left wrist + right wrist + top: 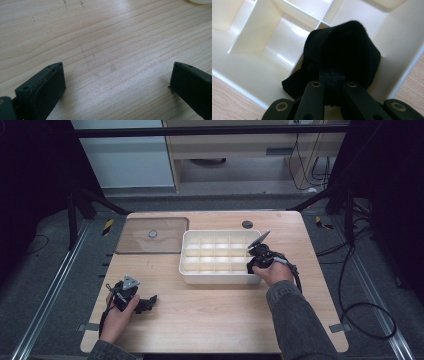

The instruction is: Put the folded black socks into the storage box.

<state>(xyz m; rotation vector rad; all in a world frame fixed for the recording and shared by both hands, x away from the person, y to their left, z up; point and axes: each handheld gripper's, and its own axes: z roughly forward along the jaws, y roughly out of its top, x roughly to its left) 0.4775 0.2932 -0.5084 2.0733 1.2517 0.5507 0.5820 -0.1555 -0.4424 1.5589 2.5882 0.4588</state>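
Wooden table point(210, 310), white divided box point(220, 278), grey floor point(45, 270)

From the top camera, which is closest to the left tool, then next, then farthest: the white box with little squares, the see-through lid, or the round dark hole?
1. White plastic divided box, right of the left tool.
2. Clear flat lid, beyond it.
3. Round dark hole, at the far edge.

Bare wooden table point(210, 310) open ahead of left tongs point(116, 82), divider walls point(287, 15) crowding right tongs point(333, 76)
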